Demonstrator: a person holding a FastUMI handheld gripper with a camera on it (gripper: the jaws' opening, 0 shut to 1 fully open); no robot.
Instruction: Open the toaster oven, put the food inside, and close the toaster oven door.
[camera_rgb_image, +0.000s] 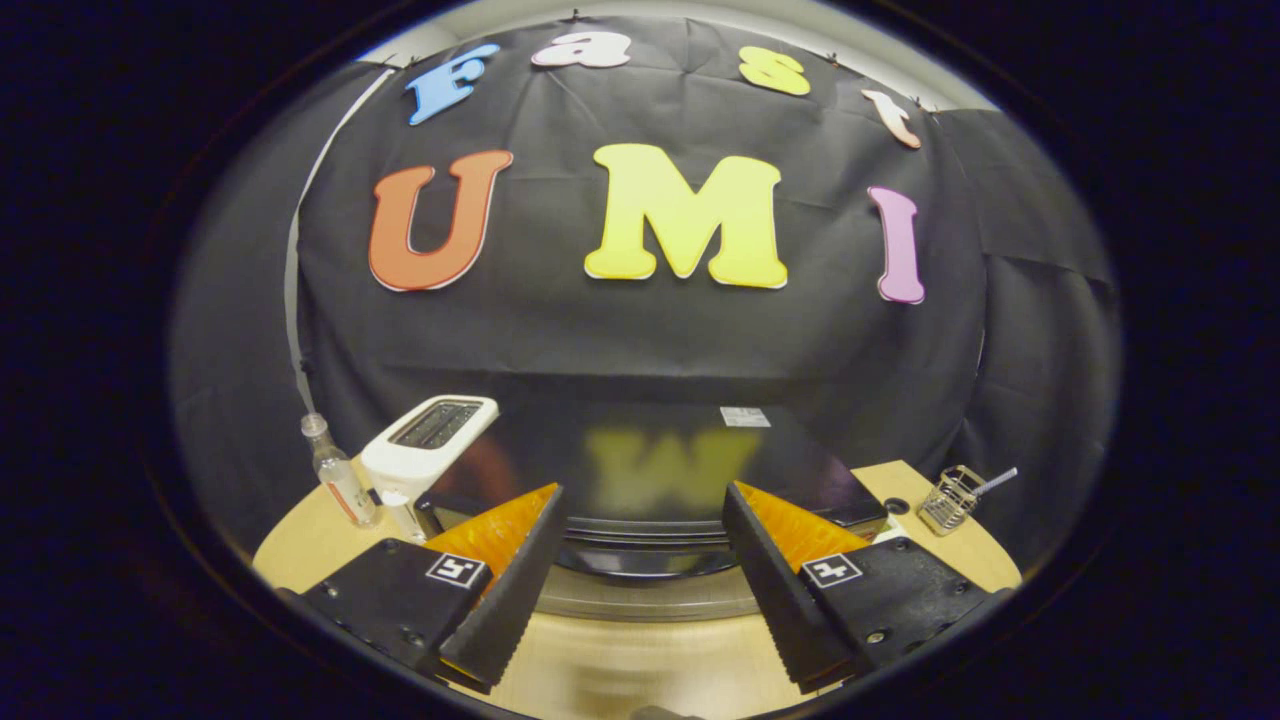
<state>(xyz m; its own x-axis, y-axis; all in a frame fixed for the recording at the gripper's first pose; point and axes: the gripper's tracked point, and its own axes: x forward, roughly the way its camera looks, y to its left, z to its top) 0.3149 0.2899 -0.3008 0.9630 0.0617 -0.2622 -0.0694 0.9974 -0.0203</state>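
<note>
I look down from above on the black toaster oven (640, 455); its glossy top fills the space just ahead of and beyond my fingers. Its front edge, with a dark rim and a silvery band (650, 603) below it, runs across between the fingers. My gripper (642, 492) is open, its black fingers (510, 580) with orange backing spread wide on either side of that front edge, and nothing is held between them. Whether the door is open or shut cannot be told from this angle.
A white pop-up toaster (425, 450) stands against the oven's left side, with a small clear bottle (338, 480) beside it. A wire basket (950, 498) holding a utensil sits to the oven's right on the light wooden table (610, 670).
</note>
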